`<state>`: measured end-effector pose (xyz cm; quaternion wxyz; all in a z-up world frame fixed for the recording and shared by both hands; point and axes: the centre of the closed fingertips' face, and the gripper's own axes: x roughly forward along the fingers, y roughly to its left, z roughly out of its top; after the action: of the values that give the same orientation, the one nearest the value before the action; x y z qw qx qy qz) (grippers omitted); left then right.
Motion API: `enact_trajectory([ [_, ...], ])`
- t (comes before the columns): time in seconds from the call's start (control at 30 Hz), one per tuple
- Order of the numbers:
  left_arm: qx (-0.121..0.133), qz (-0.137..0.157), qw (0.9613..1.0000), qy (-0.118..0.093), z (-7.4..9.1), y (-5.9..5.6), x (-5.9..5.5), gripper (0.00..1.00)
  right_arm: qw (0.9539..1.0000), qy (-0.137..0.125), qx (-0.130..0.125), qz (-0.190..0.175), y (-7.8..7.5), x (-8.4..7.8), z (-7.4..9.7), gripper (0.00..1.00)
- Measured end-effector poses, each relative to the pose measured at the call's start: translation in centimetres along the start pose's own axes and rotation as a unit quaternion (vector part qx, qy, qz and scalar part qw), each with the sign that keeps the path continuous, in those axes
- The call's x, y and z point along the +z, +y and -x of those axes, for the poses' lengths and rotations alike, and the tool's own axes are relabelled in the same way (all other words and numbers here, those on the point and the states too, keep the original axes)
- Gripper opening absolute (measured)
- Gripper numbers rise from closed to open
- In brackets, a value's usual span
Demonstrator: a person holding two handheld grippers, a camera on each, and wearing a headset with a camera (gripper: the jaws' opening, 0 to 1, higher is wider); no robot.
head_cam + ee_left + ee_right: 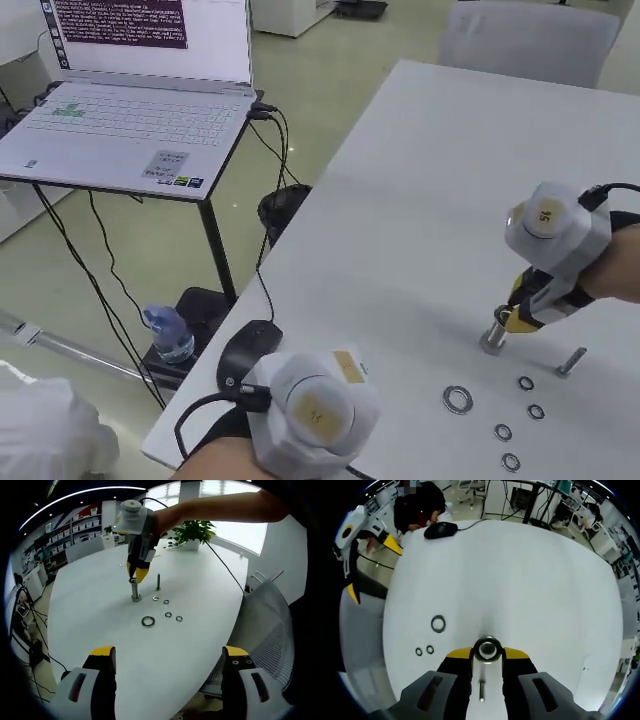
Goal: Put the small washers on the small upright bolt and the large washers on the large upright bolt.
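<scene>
Large upright bolt: the approach from above is blocked by the right gripper, clamped on a large washer. The small upright bolt stands near it, leaving a narrow gap. A loose large washer and four small washers lie near the bolt. Beyond the bolt the table is open. The mouse and the wide-jawed left gripper are well apart from it.

Large bolt top — prob. hidden behind R gripper.
</scene>
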<state>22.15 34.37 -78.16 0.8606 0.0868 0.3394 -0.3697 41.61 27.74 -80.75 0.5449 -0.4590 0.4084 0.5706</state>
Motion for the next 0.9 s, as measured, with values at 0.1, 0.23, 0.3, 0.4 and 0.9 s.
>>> enact_trajectory([
  [0.1,-0.003,0.002,1.0000,0.003,0.0,0.0,-0.2,0.85,1.0000,0.002,0.004,-0.001,0.2,0.1,-0.3,0.22],
  [0.23,-0.006,0.001,1.0000,0.008,0.1,-0.1,-0.7,0.84,1.0000,0.007,0.004,0.003,0.3,0.0,-0.8,0.22],
  [0.3,-0.006,0.001,0.9999,0.009,0.2,-0.1,-0.8,0.84,0.9999,0.010,0.005,0.004,0.3,-0.1,-1.0,0.22],
  [0.4,-0.007,0.002,0.9999,0.009,0.2,-0.1,-0.8,0.83,0.9999,0.013,0.006,0.004,0.3,-0.2,-1.4,0.22],
  [0.9,-0.013,0.007,0.9998,0.014,0.4,-0.2,-1.1,0.80,0.9995,0.029,0.015,0.000,0.7,-0.7,-3.4,0.22],
])
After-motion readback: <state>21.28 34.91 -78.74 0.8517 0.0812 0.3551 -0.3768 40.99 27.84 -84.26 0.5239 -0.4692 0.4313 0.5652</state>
